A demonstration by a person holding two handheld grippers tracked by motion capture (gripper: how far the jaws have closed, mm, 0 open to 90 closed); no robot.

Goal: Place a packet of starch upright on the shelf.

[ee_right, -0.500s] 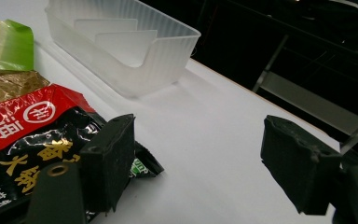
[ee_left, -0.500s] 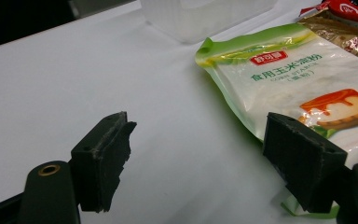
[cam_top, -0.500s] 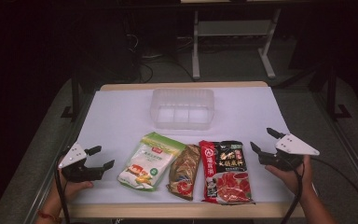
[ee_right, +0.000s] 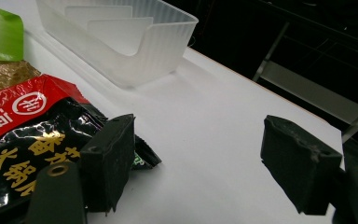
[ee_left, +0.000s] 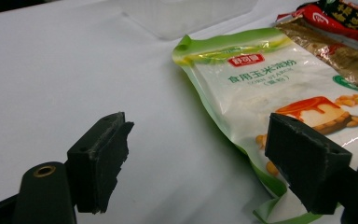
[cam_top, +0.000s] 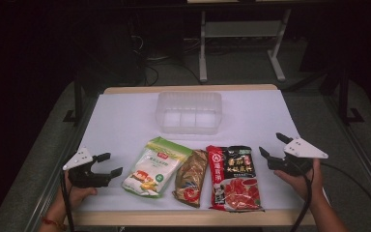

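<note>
A white desk (cam_top: pixel 125 121) carries a clear plastic bin (cam_top: pixel 189 112) toward its far edge, with three packets lined up along the near edge: a red-and-black packet (cam_top: pixel 234 177), a green-and-white packet (cam_top: pixel 155 166) and, between them, a slim gold packet (cam_top: pixel 192 177). The left gripper (cam_top: pixel 110 164) sits near the near-left corner, jaws spread wide and empty just beside the green-and-white packet. The right gripper (cam_top: pixel 273 146) sits by the right edge, jaws equally wide and empty, close to the red-and-black packet.

Green-edged pouch (ee_left: pixel 279 98) reads "食用玉米淀粉", "CORN STARCH"; other packets' print unclear.
</note>
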